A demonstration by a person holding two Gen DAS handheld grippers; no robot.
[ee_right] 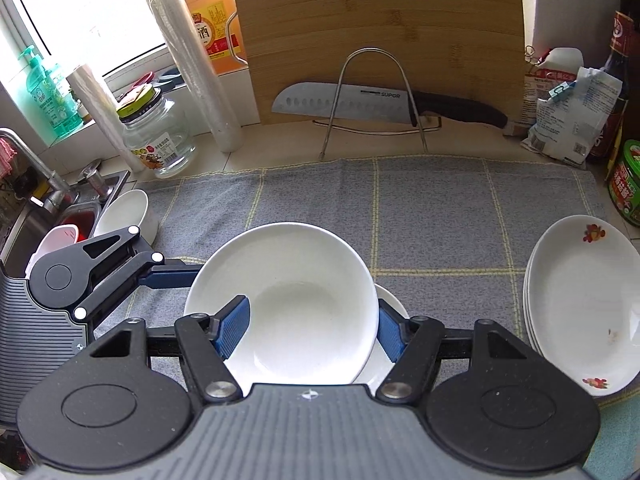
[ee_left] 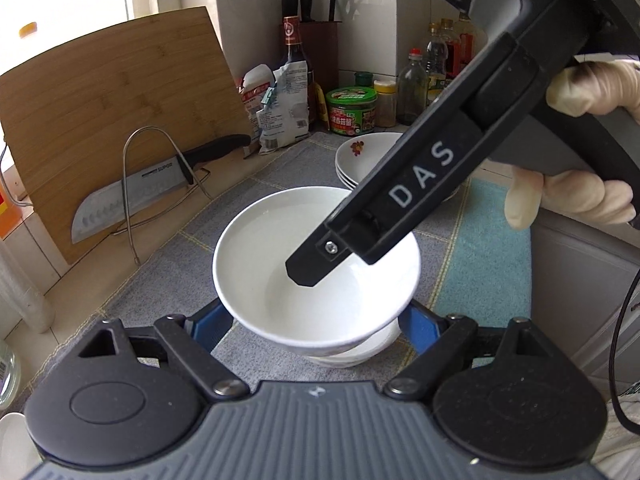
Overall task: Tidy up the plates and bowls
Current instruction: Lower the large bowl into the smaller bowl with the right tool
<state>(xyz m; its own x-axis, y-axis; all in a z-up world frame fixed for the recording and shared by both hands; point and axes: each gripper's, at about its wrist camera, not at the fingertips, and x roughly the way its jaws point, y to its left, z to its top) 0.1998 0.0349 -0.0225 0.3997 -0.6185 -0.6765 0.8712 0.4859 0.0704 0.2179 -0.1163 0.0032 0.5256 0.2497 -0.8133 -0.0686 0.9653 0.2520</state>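
Note:
A white bowl hangs tilted just above a second white dish on the grey checked cloth. My left gripper is shut on the bowl, its blue pads against the outer wall on both sides. One of its fingers shows at the bowl's left in the right wrist view. My right gripper comes in from the upper right. It is shut on the same bowl, with one finger inside and the other outside the rim. A stack of flowered plates sits to the right.
A bamboo cutting board leans on the wall behind a wire rack holding a knife. Another white bowl rests by the sink. A glass jar, film rolls, bags, bottles and a green tin line the counter's back.

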